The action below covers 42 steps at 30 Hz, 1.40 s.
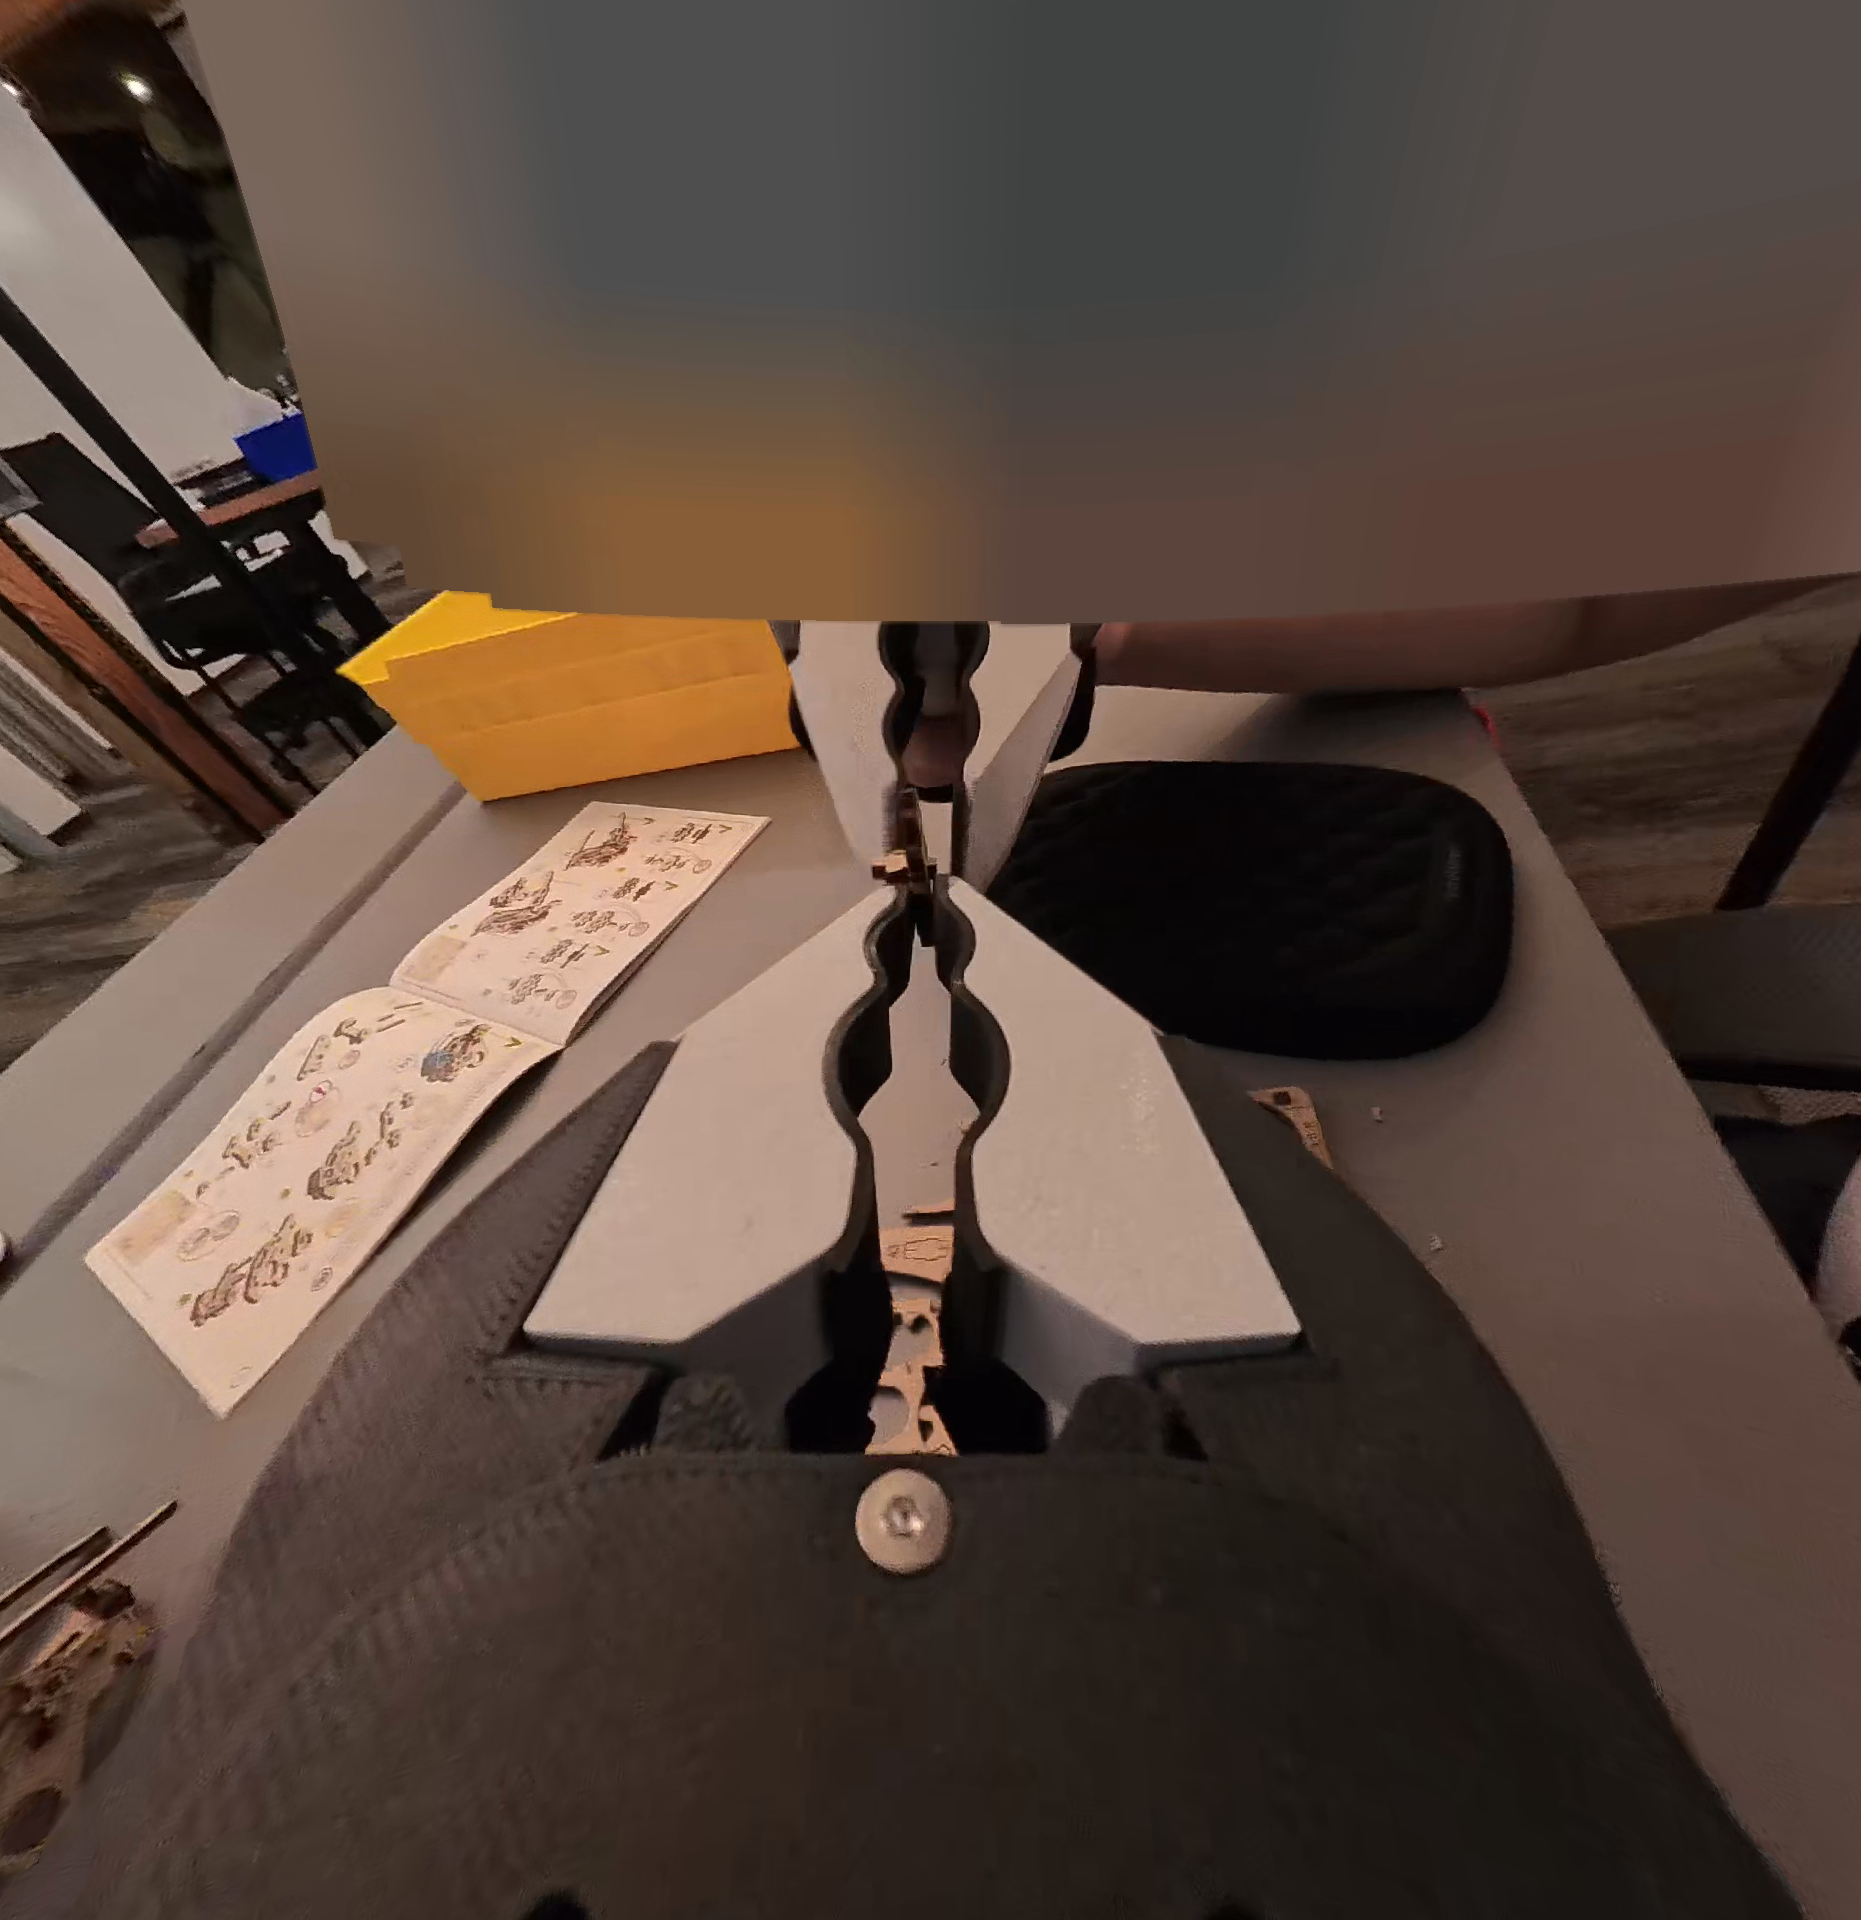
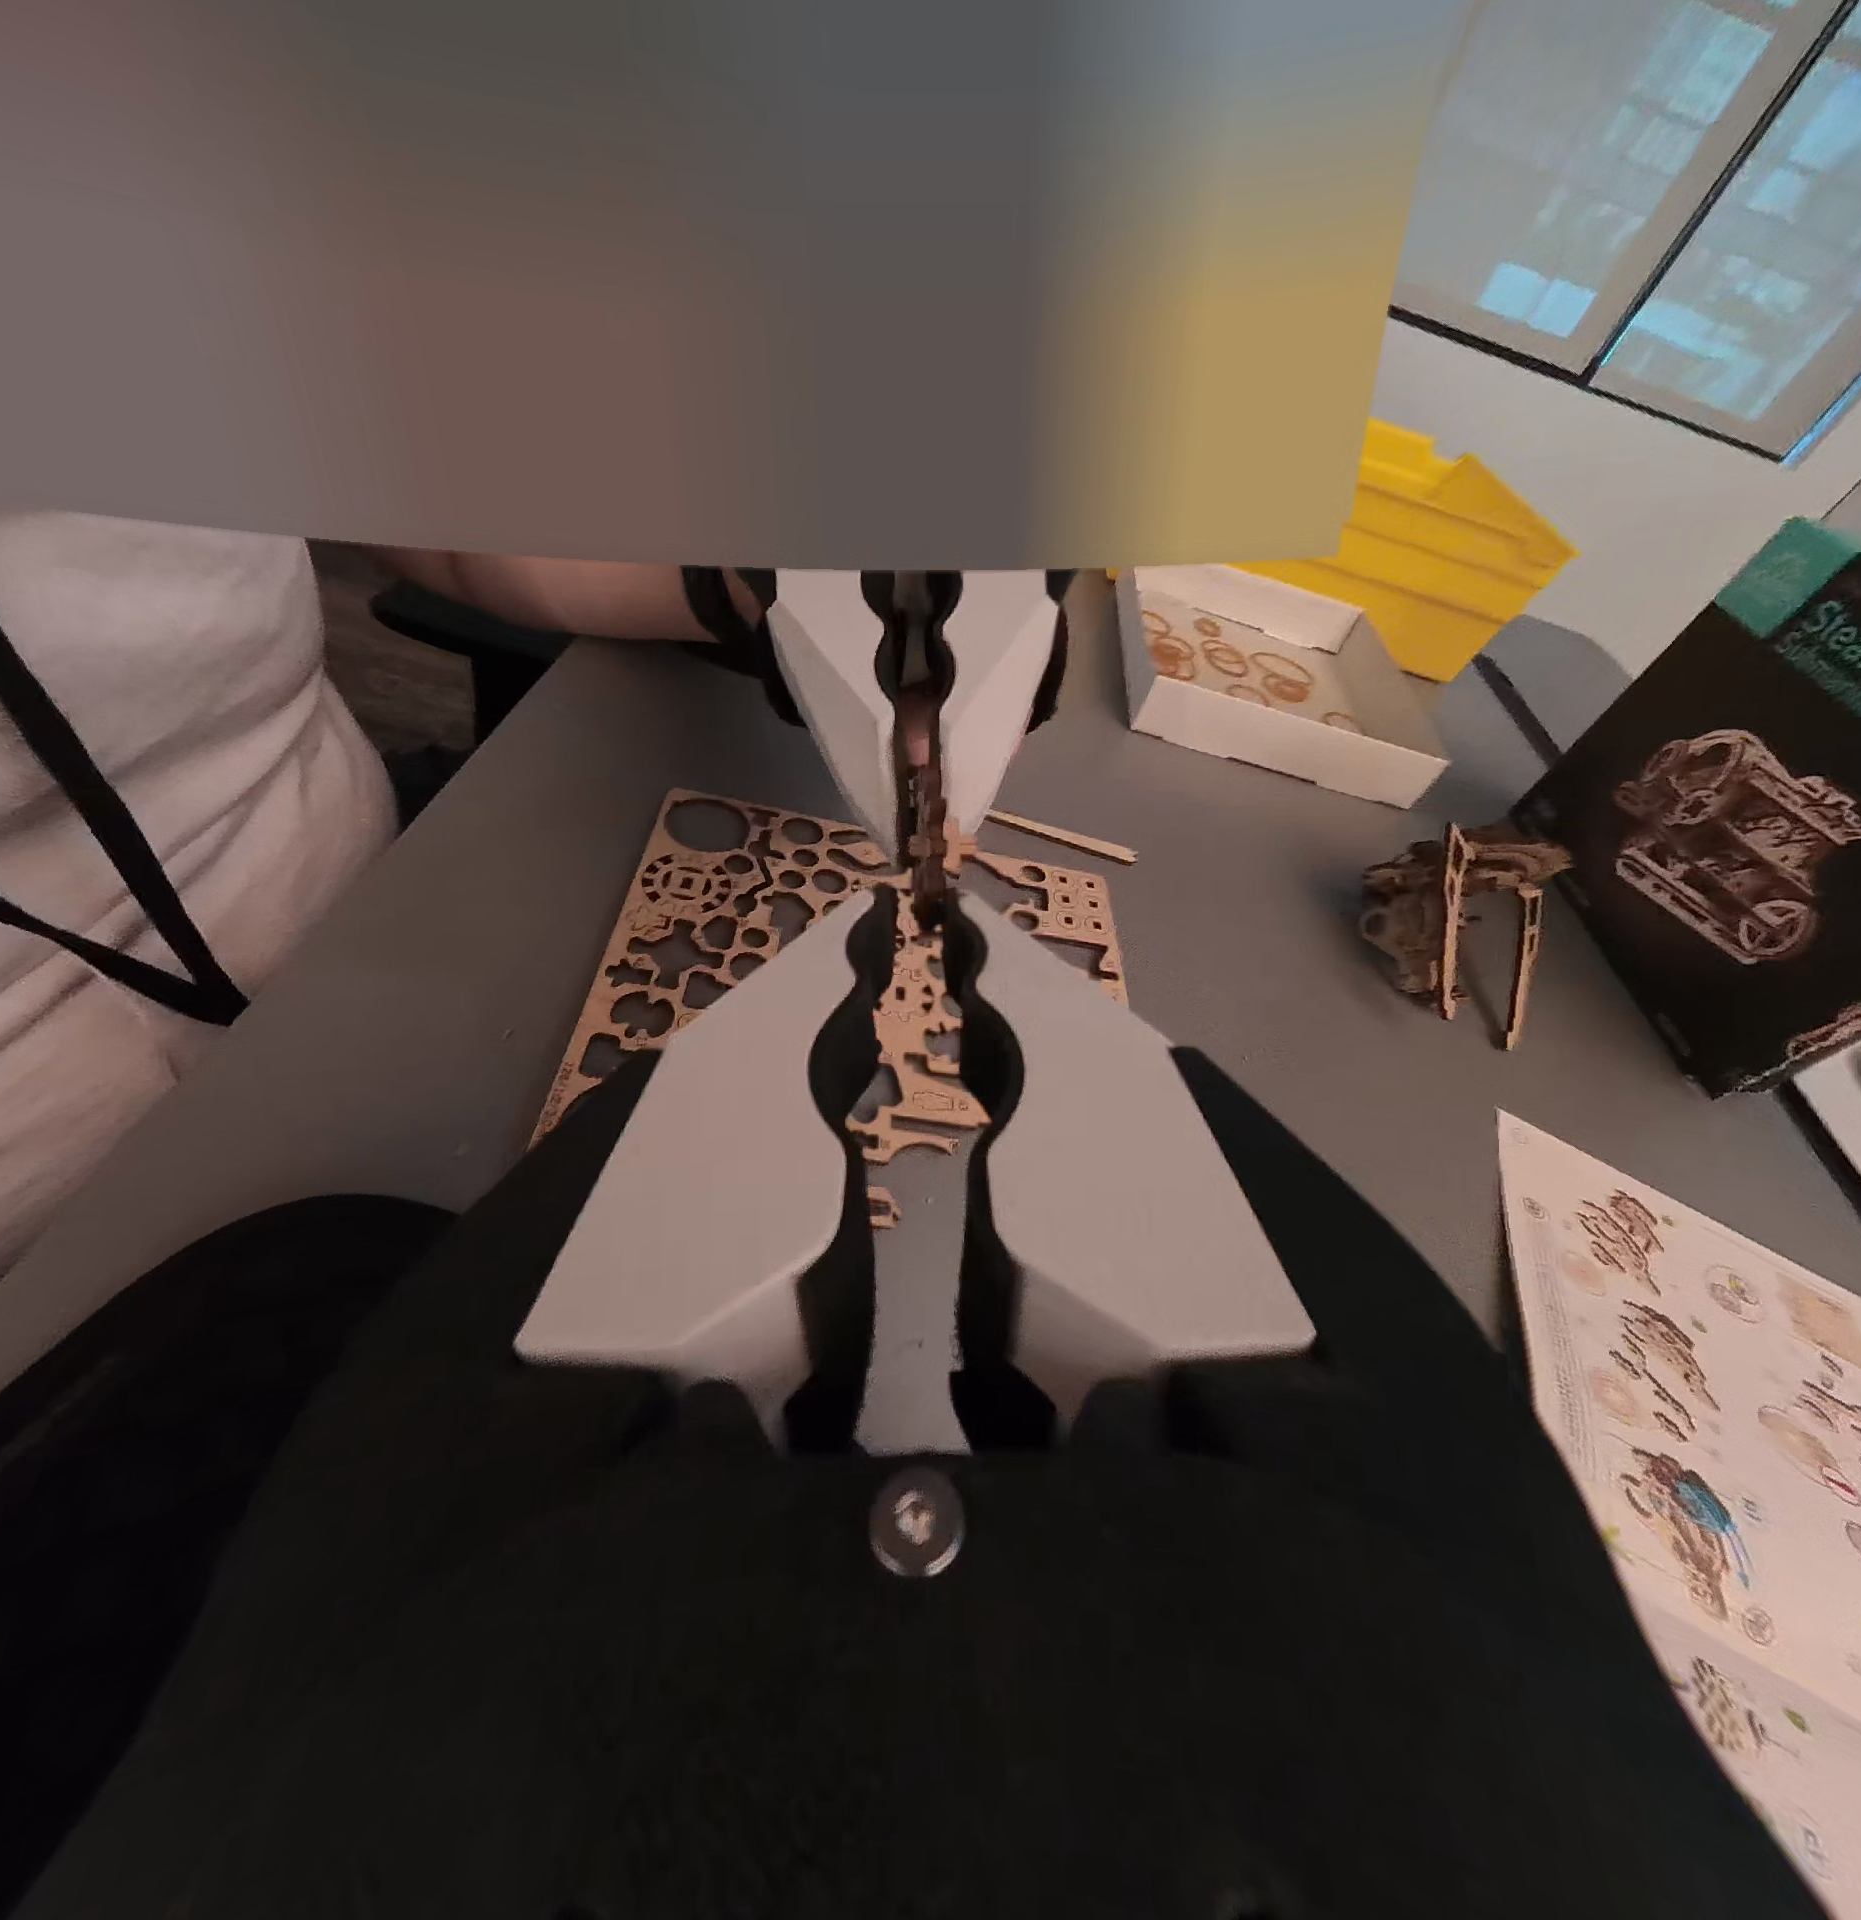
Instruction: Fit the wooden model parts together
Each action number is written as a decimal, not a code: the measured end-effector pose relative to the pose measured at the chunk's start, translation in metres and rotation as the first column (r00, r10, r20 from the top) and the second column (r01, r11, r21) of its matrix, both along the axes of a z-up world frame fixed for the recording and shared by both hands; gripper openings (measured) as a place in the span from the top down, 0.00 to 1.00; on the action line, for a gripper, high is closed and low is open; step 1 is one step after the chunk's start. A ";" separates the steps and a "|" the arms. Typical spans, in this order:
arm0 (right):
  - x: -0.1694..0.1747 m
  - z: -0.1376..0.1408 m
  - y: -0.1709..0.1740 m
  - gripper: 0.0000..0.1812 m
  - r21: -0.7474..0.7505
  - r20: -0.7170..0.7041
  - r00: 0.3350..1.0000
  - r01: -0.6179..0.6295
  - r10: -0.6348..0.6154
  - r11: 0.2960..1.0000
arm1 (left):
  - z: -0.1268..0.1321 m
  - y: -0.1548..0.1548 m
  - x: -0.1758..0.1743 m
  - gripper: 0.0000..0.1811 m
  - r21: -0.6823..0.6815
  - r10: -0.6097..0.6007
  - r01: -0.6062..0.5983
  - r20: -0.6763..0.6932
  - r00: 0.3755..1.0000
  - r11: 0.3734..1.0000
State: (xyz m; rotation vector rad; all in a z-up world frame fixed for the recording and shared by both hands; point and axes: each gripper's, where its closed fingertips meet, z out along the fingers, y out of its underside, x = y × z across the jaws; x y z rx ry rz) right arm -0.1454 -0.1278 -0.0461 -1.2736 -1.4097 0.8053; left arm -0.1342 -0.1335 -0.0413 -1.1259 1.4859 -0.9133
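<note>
My two grippers meet tip to tip above the grey table (image 1: 1528, 1195). In the left wrist view my left gripper (image 1: 918, 920) is shut on a small wooden model part (image 1: 921, 902). The right gripper (image 1: 921, 847) faces it from the far side, shut on another small wooden part (image 1: 910, 821). The two parts touch between the tips. In the right wrist view my right gripper (image 2: 921, 909) and the left gripper (image 2: 921, 831) pinch the same joined wooden parts (image 2: 926, 862). How the parts sit together is hidden by the fingers.
A punched-out wooden parts sheet (image 2: 739, 914) lies under the grippers. An open instruction booklet (image 1: 417, 1039), a yellow bin (image 1: 593, 696) and a black pad (image 1: 1248, 914) lie around. A partly built model (image 2: 1445, 914), a black box (image 2: 1736, 852) and a white tray (image 2: 1269, 717) stand right. My two grippers' fingertips are within a few centimetres of each other.
</note>
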 end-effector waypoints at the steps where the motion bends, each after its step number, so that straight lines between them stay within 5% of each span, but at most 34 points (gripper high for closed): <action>1: -0.001 0.001 0.001 0.97 0.001 -0.007 1.000 0.009 -0.009 1.000 | -0.002 0.001 0.000 0.99 0.022 0.009 -0.009 -0.007 1.000 1.000; 7: 0.000 0.006 0.005 0.87 0.134 0.001 0.998 0.060 -0.061 0.989 | -0.005 -0.004 -0.001 1.00 0.189 0.005 0.000 -0.028 1.000 0.982; 10: -0.002 0.001 -0.002 0.93 0.220 0.060 0.997 0.032 -0.046 0.975 | -0.007 -0.005 -0.001 1.00 0.218 0.007 0.003 -0.046 0.999 0.976; 14: -0.003 0.000 0.000 0.89 0.322 0.104 0.990 0.056 -0.094 0.945 | -0.011 -0.005 -0.002 1.00 0.203 0.005 0.012 -0.084 0.996 0.979; 29: -0.003 0.005 -0.006 0.94 0.168 0.055 0.998 0.033 -0.042 0.985 | -0.007 -0.004 -0.003 1.00 0.302 0.036 -0.016 -0.061 0.997 0.953; 36: -0.004 0.009 -0.003 0.95 0.275 0.066 0.993 0.077 -0.098 0.958 | -0.003 -0.002 -0.003 1.00 0.253 0.047 -0.033 -0.050 0.998 0.967; 42: -0.001 0.014 -0.005 0.95 0.142 0.001 0.999 0.047 -0.048 0.989 | 0.001 -0.002 -0.004 0.99 0.299 0.050 -0.042 -0.020 0.999 0.953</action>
